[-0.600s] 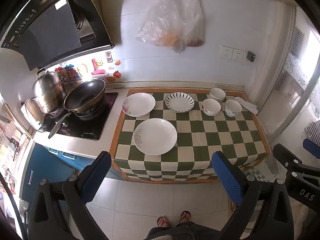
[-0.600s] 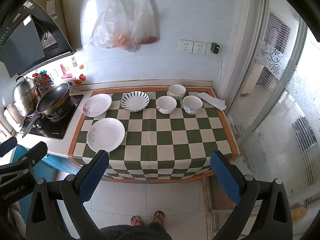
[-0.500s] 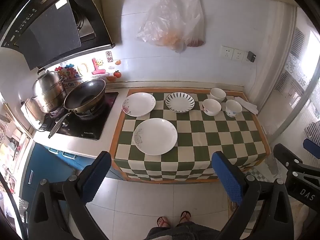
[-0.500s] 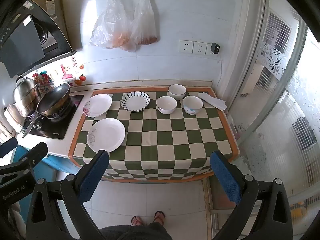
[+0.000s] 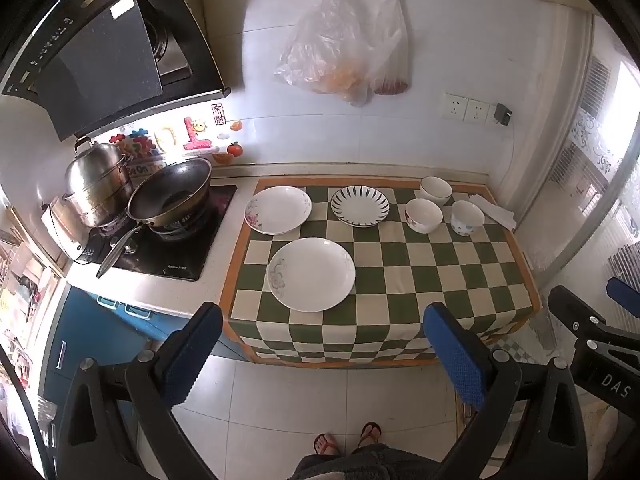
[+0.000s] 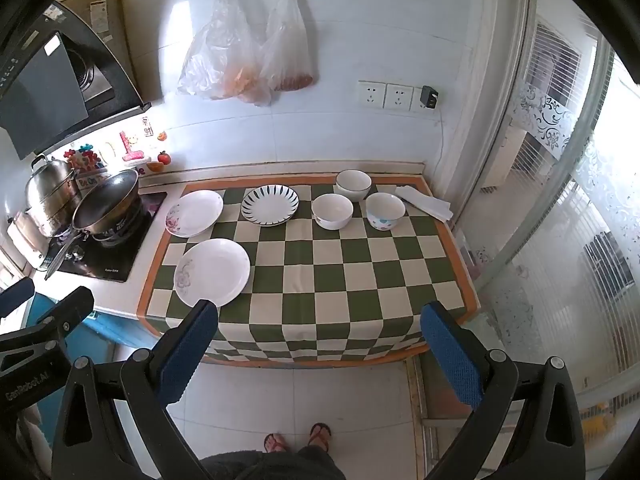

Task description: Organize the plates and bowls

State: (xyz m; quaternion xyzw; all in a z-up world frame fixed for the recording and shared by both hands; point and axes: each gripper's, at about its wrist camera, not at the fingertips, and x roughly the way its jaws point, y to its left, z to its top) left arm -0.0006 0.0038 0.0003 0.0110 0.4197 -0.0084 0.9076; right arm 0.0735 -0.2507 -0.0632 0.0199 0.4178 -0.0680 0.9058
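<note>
Three plates lie on the green-and-cream checked cloth (image 5: 420, 268): a large white plate (image 5: 311, 274) near the front left, a flowered plate (image 5: 278, 209) behind it, and a black-striped plate (image 5: 360, 205) at the back middle. Three bowls stand at the back right: a plain white bowl (image 5: 435, 190), a red-flowered bowl (image 5: 423, 215) and a dotted bowl (image 5: 466, 217). My left gripper (image 5: 322, 350) and my right gripper (image 6: 318, 354) hang open over the floor, well short of the counter, nothing between their fingers. The same large plate (image 6: 212, 272) and bowls (image 6: 332, 211) show in the right wrist view.
A wok (image 5: 170, 194) and a steel steamer pot (image 5: 98, 182) sit on the stove at left under a range hood (image 5: 100, 48). Plastic bags (image 5: 348, 48) hang on the wall. A folded white cloth (image 5: 494, 212) lies at the back right corner. A person's sandalled feet (image 5: 346, 438) stand on the tiled floor.
</note>
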